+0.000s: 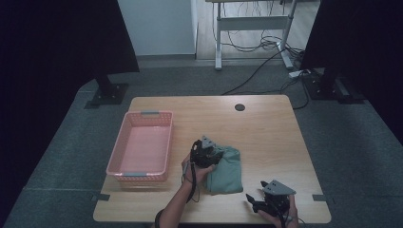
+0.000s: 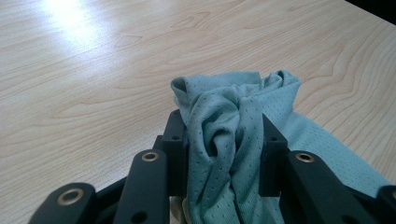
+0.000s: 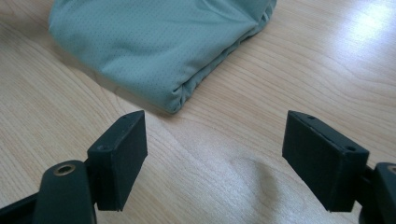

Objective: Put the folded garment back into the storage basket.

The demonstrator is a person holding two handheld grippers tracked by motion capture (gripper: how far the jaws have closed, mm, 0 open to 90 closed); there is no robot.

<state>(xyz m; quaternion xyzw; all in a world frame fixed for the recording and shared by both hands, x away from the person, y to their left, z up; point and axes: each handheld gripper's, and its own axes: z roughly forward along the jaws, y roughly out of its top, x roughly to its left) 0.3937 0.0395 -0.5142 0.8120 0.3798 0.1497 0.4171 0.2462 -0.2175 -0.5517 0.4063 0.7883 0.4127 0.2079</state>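
A folded pale green mesh cloth (image 1: 227, 172) lies on the wooden table (image 1: 266, 133), near the front middle. My left gripper (image 1: 212, 154) sits at the cloth's far left corner, shut on a bunched fold of it. In the left gripper view the green cloth (image 2: 224, 126) is pinched between the two black jaws. My right gripper (image 1: 254, 202) rests at the table's front edge, right of the cloth and apart from it. In the right gripper view its jaws stand wide open over bare wood (image 3: 215, 158), with the folded cloth (image 3: 154, 42) lying just beyond them.
A pink plastic basket (image 1: 141, 146) stands left of the cloth, close to my left hand. A round cable hole (image 1: 240, 107) is in the table's far edge. Beyond the table are a desk frame (image 1: 252, 28) and floor cables (image 1: 266, 61).
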